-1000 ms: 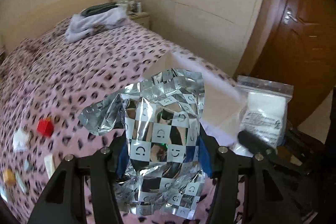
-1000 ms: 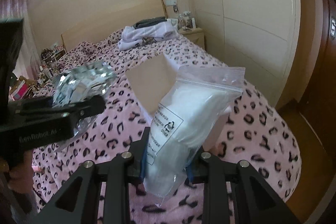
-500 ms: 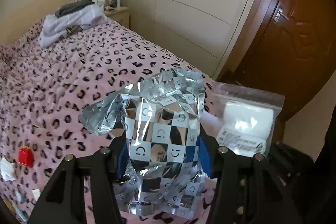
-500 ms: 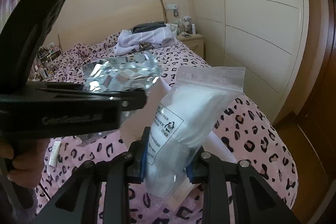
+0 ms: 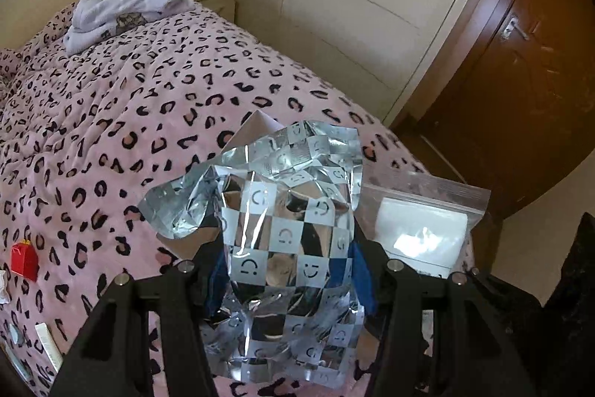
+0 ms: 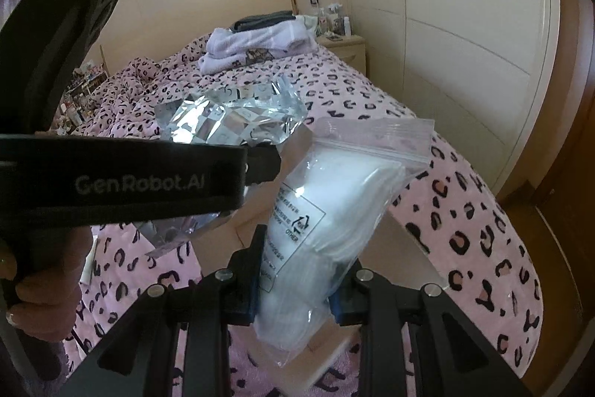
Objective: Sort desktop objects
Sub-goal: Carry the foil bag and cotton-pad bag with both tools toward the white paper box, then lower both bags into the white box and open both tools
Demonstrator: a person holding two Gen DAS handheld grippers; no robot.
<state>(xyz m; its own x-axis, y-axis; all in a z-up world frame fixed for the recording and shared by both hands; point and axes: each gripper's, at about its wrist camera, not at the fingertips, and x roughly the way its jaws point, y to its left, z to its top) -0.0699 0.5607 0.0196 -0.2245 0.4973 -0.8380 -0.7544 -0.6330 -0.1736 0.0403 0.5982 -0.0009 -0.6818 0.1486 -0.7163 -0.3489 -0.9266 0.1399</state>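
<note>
Silver foil pouch (image 5: 286,248) and zip bag (image 6: 327,211), each pinched between its gripper's fingers, should be lowered steadily into the cardboard box (image 6: 405,248) at lower centre.

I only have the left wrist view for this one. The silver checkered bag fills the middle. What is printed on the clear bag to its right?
Observer: In the right wrist view the clear zip bag shows a boxed label with a recycling triangle and "OTHER".
Operator: Is it actually gripped?
Observer: Yes, the right gripper has it pinched between blue pads low on the bag.
Operator: Anything on the left gripper's side I can't see?
Observer: Its body reads "GenRobot.AI", with the person's hand around the handle.
Operator: And beneath the clear bag?
Observer: A pale cardboard box on the bed.
</note>
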